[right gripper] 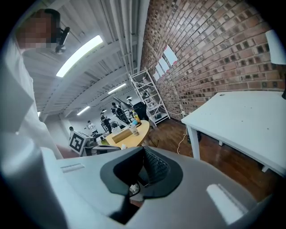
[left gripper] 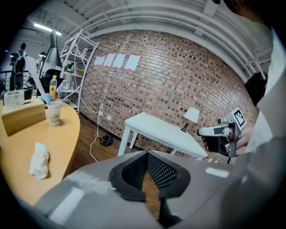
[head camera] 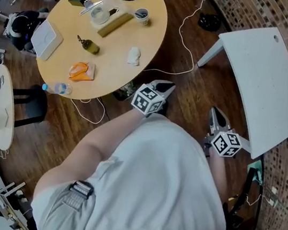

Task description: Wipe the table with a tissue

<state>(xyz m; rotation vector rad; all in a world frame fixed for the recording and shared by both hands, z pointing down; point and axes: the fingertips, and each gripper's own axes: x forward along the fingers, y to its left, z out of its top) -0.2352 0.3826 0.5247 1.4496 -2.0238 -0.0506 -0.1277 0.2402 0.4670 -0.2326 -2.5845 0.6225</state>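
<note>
Two grippers, left [head camera: 166, 86] and right [head camera: 215, 112], are held clenched, empty; tissue [head camera: 134, 56] is seen on table [head camera: 113, 66].

Oval wooden table [head camera: 112, 74] on a plank floor [head camera: 189, 100]. Crumpled tissue [head camera: 134, 56] lies near the table's right edge.
- Left of the tissue: dark olive item [head camera: 89, 47], then a flat white box [head camera: 46, 39].
- Below-left of the tissue: orange packet [head camera: 81, 71], then a water bottle [head camera: 57, 88] at the rim.
- Above the tissue: paper cup [head camera: 141, 15], long wooden box [head camera: 115, 24].
- Right of the tissue, on the floor: white cable [head camera: 185, 42], white table [head camera: 258, 76].
</note>
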